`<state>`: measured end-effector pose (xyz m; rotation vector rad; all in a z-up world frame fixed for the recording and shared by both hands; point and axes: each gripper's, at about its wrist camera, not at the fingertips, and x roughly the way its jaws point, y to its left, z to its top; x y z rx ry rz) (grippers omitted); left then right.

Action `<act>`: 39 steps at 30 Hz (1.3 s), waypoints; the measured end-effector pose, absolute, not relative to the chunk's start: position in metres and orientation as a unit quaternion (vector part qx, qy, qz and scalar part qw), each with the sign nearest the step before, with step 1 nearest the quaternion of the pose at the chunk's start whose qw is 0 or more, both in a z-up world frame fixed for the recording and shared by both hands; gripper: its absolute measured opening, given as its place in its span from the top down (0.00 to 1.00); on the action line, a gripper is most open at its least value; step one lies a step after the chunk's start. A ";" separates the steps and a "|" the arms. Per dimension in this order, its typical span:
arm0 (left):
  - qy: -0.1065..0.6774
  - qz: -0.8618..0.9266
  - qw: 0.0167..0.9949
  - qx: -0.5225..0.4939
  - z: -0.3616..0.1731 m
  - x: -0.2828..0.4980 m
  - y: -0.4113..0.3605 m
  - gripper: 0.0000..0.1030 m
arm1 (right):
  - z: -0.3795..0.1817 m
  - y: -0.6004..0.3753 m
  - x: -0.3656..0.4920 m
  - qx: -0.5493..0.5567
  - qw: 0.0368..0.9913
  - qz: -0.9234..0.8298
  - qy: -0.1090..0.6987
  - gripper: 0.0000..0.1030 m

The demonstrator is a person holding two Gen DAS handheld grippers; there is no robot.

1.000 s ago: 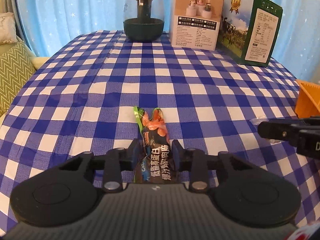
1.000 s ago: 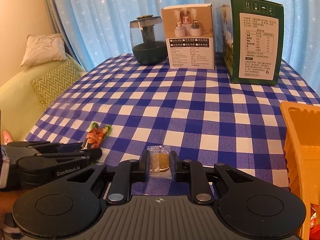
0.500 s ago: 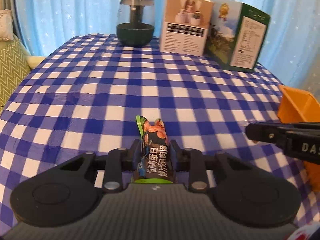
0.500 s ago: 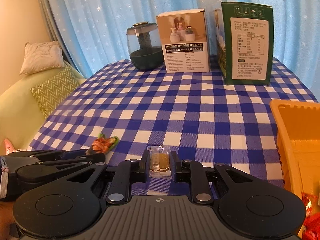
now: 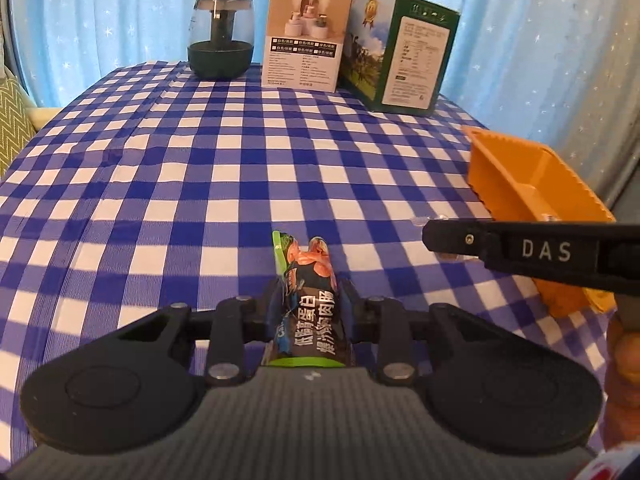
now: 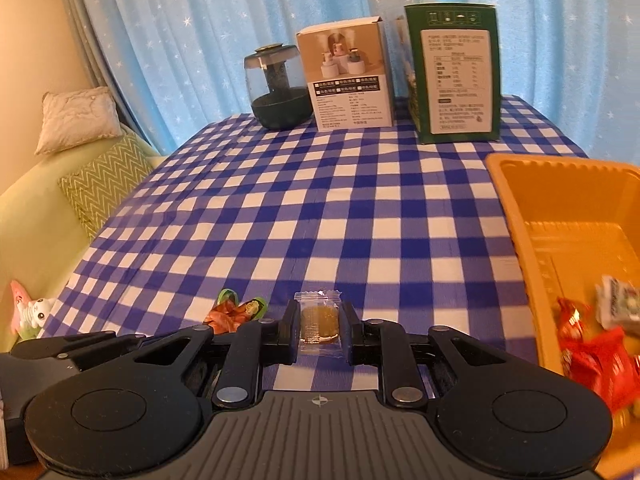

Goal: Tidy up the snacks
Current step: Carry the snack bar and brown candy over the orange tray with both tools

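My left gripper [image 5: 310, 300] is shut on a dark sausage snack packet [image 5: 310, 312] with white print, held above the checked tablecloth. The packet's orange tip also shows in the right wrist view [image 6: 234, 312]. My right gripper [image 6: 320, 326] is shut on a small clear packet with an amber candy [image 6: 320, 322]; it shows from the side in the left wrist view [image 5: 436, 236]. An orange tray [image 6: 516, 216] stands at the right and holds red-wrapped snacks [image 6: 596, 356]; it also shows in the left wrist view [image 5: 504, 184].
A dark glass humidifier [image 5: 221, 36], a beige box [image 5: 306, 36] and a green carton [image 5: 404, 52] stand along the table's far edge. A green sofa with cushions [image 6: 100, 176] lies left of the table. Blue curtains hang behind.
Both grippers have lifted with their packets and moved right toward the orange tray, which now shows much larger in both views.
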<state>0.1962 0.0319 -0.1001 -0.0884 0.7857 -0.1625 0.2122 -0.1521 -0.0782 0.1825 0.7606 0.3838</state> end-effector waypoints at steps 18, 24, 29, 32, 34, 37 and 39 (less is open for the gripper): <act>0.363 -0.094 0.924 -0.071 -0.050 0.150 -0.006 0.74 | -0.024 -0.210 0.146 0.136 0.922 0.144 0.333 0.80; 0.353 -0.107 0.927 -0.063 -0.031 0.143 -0.028 0.74 | -0.008 -0.235 0.131 0.143 0.929 0.124 0.319 0.80; 0.347 -0.123 0.928 -0.055 -0.018 0.141 -0.050 0.74 | 0.002 -0.258 0.122 0.146 0.934 0.105 0.307 0.80; 0.344 -0.139 0.927 -0.054 -0.013 0.141 -0.065 0.74 | 0.006 -0.277 0.117 0.155 0.937 0.089 0.301 0.80; 0.343 -0.149 0.926 -0.055 -0.010 0.142 -0.076 0.74 | 0.007 -0.290 0.115 0.158 0.938 0.077 0.298 0.80; 0.343 -0.164 0.923 -0.051 -0.007 0.147 -0.095 0.74 | 0.007 -0.312 0.115 0.165 0.939 0.058 0.295 0.80; 0.342 -0.172 0.922 -0.048 -0.005 0.152 -0.108 0.74 | 0.008 -0.326 0.116 0.166 0.940 0.047 0.294 0.80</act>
